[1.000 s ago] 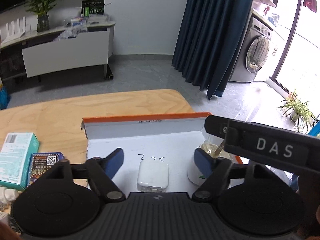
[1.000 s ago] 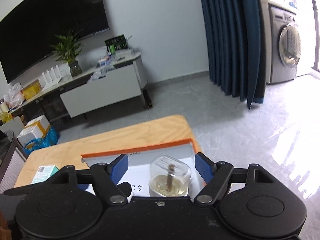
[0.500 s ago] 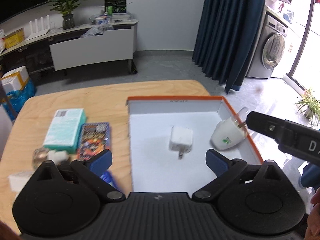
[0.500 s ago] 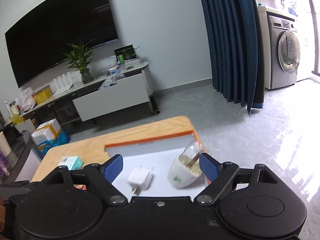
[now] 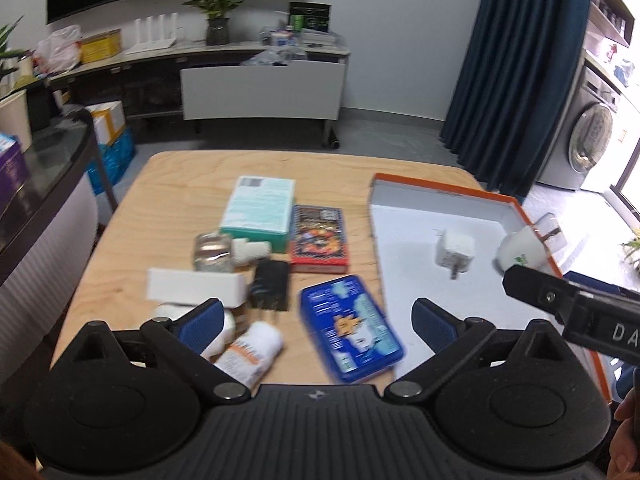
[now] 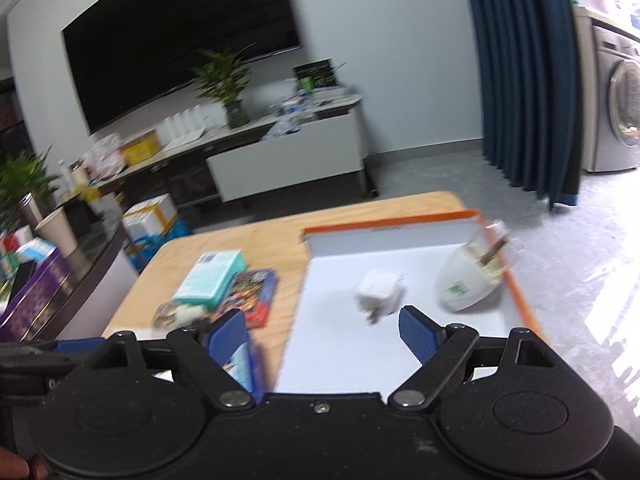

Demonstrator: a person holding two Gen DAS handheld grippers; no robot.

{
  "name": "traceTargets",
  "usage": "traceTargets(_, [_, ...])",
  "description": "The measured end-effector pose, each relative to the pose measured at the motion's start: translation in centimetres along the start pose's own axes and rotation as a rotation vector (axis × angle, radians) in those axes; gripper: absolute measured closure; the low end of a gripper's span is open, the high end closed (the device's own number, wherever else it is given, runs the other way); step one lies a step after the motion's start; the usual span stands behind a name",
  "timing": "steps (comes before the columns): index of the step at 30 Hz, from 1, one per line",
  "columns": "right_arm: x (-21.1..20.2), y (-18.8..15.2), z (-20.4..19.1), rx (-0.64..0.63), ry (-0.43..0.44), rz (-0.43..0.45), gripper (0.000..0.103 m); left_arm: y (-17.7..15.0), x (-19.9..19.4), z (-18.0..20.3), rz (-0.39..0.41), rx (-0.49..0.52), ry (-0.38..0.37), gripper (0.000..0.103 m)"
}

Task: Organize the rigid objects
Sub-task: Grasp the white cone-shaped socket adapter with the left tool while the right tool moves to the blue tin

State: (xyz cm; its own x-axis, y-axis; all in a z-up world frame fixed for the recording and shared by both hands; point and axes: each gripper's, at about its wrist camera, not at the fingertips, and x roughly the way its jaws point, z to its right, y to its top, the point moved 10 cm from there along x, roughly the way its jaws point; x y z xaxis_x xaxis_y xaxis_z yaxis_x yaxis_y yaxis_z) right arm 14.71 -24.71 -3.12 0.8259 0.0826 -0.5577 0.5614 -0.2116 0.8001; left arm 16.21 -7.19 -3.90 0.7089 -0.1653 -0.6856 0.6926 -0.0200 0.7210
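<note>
My left tongs (image 5: 316, 320) and right tongs (image 6: 322, 330) are wide apart, holding nothing. A blue tin (image 5: 351, 327) lies near my left tongs. Farther right, the white box (image 5: 412, 236) holds a plug (image 5: 455, 249) and a tipped cup (image 5: 520, 251).

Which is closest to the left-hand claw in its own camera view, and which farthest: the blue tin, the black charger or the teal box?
From the left gripper:
1. Blue tin, between the open jaws.
2. Black charger, just beyond, leftward.
3. Teal box, farthest back.
</note>
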Motion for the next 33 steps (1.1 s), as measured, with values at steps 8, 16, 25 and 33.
traceTargets(8, [0.6, -2.0, -3.2, -0.069, 0.043, -0.039, 0.004, -1.7, -0.1, -6.6, -0.003, -0.094, 0.103, 0.0])
traceTargets(16, [0.5, -2.7, -3.4, -0.063, 0.055, -0.052, 0.005, -2.6, 2.3, -11.3, -0.028, -0.179, 0.163, 0.0])
traceTargets(25, [0.8, -2.9, -2.7, -0.055, 0.042, -0.063, 0.005, -3.1, 6.2, -10.6, -0.077, -0.128, 0.104, 0.005])
traceTargets(33, [2.4, -3.9, -3.2, -0.063, 0.054, -0.099, 0.005, -3.6, 5.9, -10.3, -0.048, -0.038, 0.066, 0.036])
